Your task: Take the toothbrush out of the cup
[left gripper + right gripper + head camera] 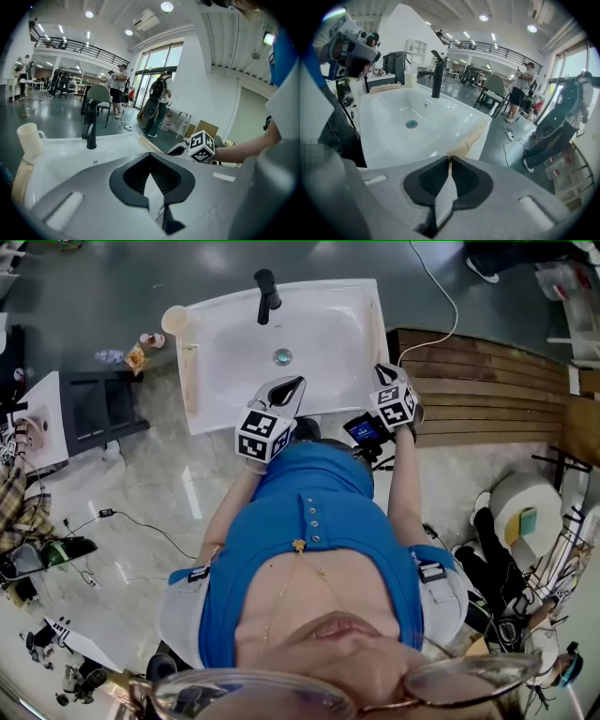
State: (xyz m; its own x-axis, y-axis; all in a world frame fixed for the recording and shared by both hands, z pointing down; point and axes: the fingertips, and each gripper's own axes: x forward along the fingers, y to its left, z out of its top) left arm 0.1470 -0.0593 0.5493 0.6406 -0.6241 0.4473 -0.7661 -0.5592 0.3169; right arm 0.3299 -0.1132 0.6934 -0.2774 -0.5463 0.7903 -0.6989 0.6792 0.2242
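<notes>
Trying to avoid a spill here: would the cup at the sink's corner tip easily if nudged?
Probably, if hit high: the cup stands upright and looks taller than wide. It seems rigid and smooth, so likely slippery. Its side handle should stop it rolling far, but it sits near the sink edge, so it might fall off.

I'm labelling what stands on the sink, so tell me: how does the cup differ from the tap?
Colour: the cup is cream, the tap is black.
Shape: the cup is short and round with a side handle, while the tap is a tall slim post with a spout reaching over the basin.
Place: the cup sits at the far left corner of the sink, the tap at the middle of its back rim.
Both stand upright.
</notes>
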